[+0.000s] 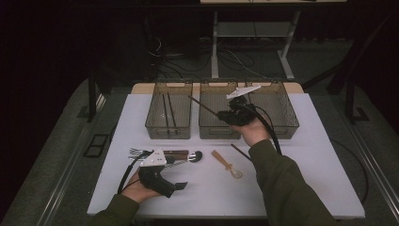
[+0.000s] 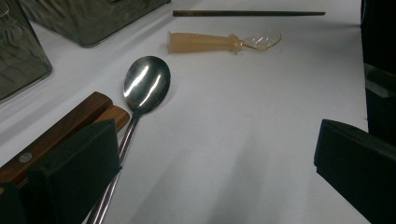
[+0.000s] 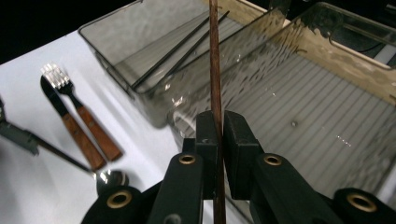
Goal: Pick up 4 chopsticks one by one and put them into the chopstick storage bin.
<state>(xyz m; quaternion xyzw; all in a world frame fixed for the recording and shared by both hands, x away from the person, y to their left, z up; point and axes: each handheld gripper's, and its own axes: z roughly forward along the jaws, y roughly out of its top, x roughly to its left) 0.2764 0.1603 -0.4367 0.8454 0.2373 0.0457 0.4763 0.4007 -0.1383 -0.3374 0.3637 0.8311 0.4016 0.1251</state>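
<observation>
Right gripper [image 1: 225,113] raised over bins, fingers clamping chopstick [image 3: 215,60]

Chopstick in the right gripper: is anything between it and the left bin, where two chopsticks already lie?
Nothing visible blocks it. The right gripper holds the chopstick above the middle bin, tip toward the left bin, which is open-topped. Only the bins' adjoining walls lie between, below the chopstick.

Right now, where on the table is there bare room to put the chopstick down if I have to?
Free: the white table right of the sleeve, and the front strip between the left claw and the plastic spoon. Crowded: the cutlery cluster at left, and the back edge lined by three bins.
</observation>
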